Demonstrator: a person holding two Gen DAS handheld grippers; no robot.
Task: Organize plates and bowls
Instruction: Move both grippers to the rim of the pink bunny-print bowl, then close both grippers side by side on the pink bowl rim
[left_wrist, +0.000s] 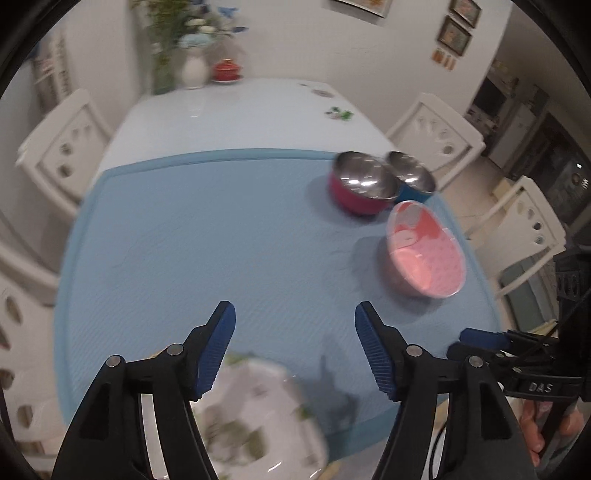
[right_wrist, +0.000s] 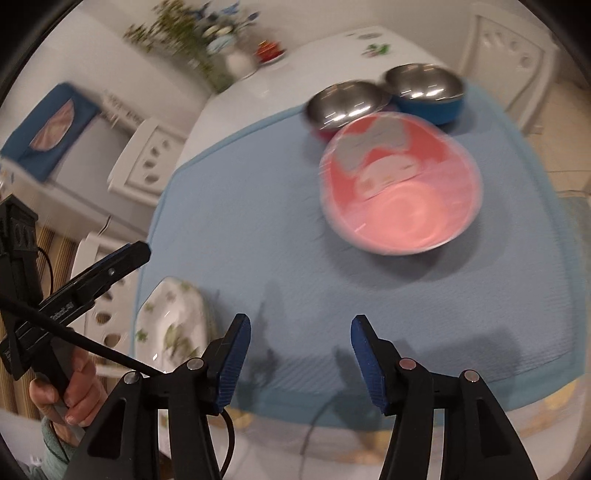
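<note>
Three bowls are sitting empty on the blue mat (right_wrist: 229, 240): pink bowl (right_wrist: 400, 184) at one o'clock from the right gripper (right_wrist: 301, 360), the nearer hand; red bowl (left_wrist: 360, 188) and blue bowl (right_wrist: 428, 98) beyond. Floral plate (left_wrist: 258, 417) is lying beneath the left gripper (left_wrist: 295, 350). Both jaws are standing wide, gripping nothing.

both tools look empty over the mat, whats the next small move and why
Probably bring the right tool forward to the near rim of the pink bowl with its jaws open. The bowl sits alone on the blue mat, apart from the two steel bowls behind it, and both tools hold nothing.
</note>
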